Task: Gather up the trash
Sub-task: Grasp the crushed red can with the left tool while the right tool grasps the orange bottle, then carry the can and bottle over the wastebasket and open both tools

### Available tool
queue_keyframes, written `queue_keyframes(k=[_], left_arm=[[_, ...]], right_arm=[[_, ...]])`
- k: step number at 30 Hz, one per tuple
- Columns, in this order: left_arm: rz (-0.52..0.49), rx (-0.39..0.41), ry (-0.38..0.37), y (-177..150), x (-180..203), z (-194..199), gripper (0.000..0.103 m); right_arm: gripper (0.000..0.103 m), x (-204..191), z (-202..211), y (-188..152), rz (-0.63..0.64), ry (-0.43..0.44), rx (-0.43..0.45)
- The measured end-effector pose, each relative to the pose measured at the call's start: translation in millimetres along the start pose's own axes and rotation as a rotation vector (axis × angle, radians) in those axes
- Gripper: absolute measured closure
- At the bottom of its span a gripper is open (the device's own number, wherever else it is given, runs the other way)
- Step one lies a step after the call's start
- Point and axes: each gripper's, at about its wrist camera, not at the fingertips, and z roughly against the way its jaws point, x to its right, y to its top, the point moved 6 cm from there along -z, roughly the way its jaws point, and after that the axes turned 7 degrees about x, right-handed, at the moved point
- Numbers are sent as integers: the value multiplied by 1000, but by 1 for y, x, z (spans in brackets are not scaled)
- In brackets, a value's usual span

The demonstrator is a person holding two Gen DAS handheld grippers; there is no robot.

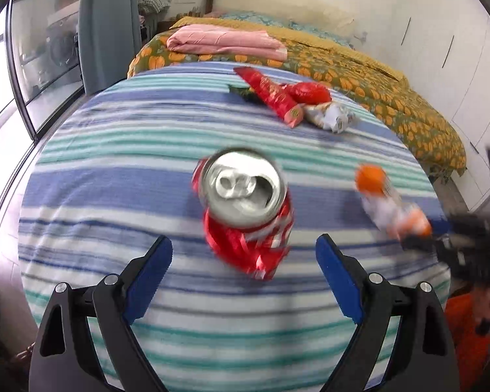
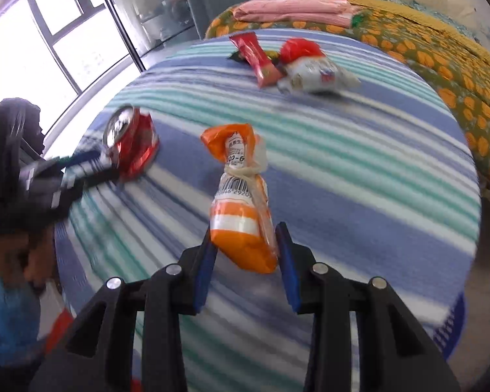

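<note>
Left wrist view: your left claw [image 1: 244, 263] stood wide apart, the crushed red can [image 1: 245, 209] just ahead, clear of both pads. Right wrist view: your right claw [image 2: 246, 254] clamped the orange wrapper [image 2: 241, 196], its length pointing away over the striped cloth [image 2: 359, 170].

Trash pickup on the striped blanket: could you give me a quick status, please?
Left gripper open behind crushed can. Right gripper shut on orange wrapper. Nothing in the way.
</note>
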Motion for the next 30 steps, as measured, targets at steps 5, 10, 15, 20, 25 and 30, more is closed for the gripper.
queue_keyframes(k=[5,10,15,20,25,30], left_arm=[[-20,-10,24,16,6,-14,21],[-34,-26,53,23,2,-22,36],[-42,-13,57,29,1,-20,48],[-48,-11,27,28,8,-12,57],[-60,-6,-40,26,36,-3,58],[-98,0,-164,27,95,7,58]], right_arm=[[37,3,2,-5,57,-59,-19],[36,1,-10,13,69,-58,-23],[63,12,-26,24,30,-85,-40],[64,18,-12,15,-13,-46,-21],[64,28,16,2,-74,-21,40],[64,64,59,-15,-150,-47,106]])
